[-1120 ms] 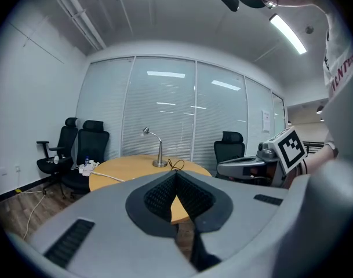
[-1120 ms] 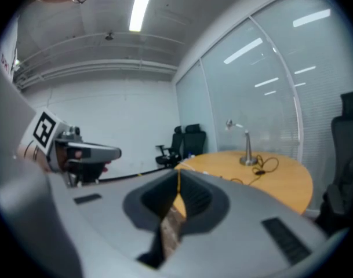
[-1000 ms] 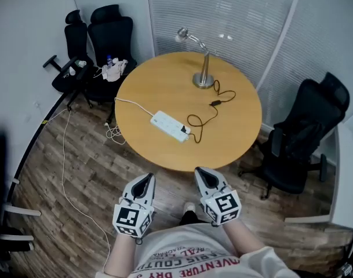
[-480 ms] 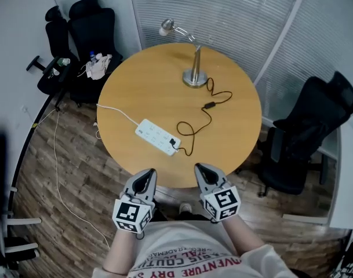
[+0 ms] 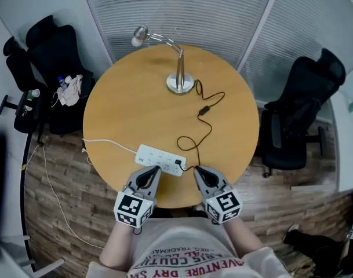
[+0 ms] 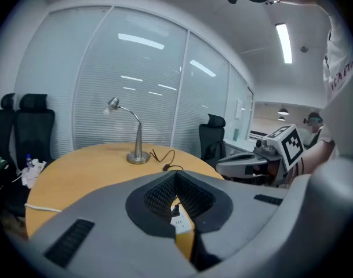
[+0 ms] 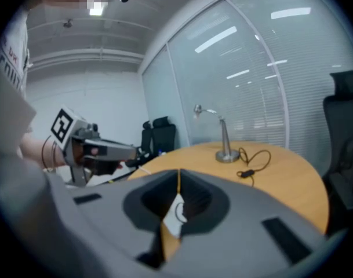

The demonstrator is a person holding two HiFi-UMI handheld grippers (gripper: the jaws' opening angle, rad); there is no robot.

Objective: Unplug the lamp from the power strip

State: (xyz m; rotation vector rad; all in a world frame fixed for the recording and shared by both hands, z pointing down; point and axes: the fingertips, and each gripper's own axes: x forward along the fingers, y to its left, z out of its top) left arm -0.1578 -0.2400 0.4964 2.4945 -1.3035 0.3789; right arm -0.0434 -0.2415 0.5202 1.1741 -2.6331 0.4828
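Observation:
A silver desk lamp [image 5: 179, 80] stands at the far side of the round wooden table [image 5: 124, 109]. Its black cord [image 5: 204, 110] snakes toward me and ends in a black plug [image 5: 178, 163] seated in the white power strip [image 5: 160, 159] near the table's front edge. My left gripper [image 5: 151, 171] hovers just short of the strip, shut and empty. My right gripper [image 5: 198, 171] sits right of the plug, also shut and empty. In the left gripper view the strip [image 6: 179, 222] shows below the closed tips [image 6: 176, 175]. The right gripper view shows the lamp [image 7: 224, 143] beyond its closed tips [image 7: 178, 172].
The strip's white cable [image 5: 106, 143] runs off the table's left edge to the wooden floor. Black office chairs stand at the left [image 5: 48, 57] and right [image 5: 298, 109]. Glass walls with blinds curve behind the table.
The person has stepped up to the table: it and the power strip have drawn much closer, and both grippers now reach over the near edge beside the strip. Both jaws stay shut.

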